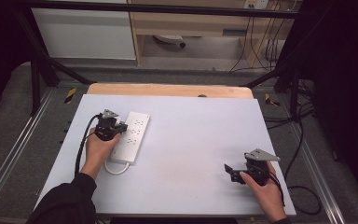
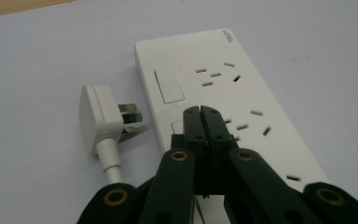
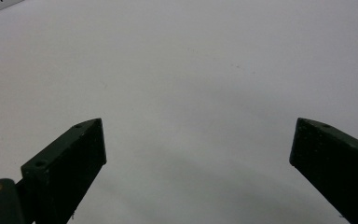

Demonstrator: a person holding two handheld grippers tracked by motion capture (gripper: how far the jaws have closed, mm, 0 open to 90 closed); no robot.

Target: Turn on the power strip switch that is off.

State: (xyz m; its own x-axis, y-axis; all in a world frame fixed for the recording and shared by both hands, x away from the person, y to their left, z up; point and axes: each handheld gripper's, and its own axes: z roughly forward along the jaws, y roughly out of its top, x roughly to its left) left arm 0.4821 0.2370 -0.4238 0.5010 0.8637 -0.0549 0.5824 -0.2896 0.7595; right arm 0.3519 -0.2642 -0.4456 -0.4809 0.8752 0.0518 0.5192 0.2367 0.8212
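A white power strip (image 2: 223,93) and white plug (image 2: 98,116) lie on a pale grey table (image 1: 191,140); both claws are black.

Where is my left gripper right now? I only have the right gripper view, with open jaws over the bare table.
Observer: The left gripper is over the white power strip, jaws shut with nothing between them.
Operator: Is the plug in a socket?
Observer: No. The white plug lies on the table beside the strip, prongs pointing toward it.
Operator: How far off am I?
Observer: Your right gripper is at the table's near right, well apart from the strip.
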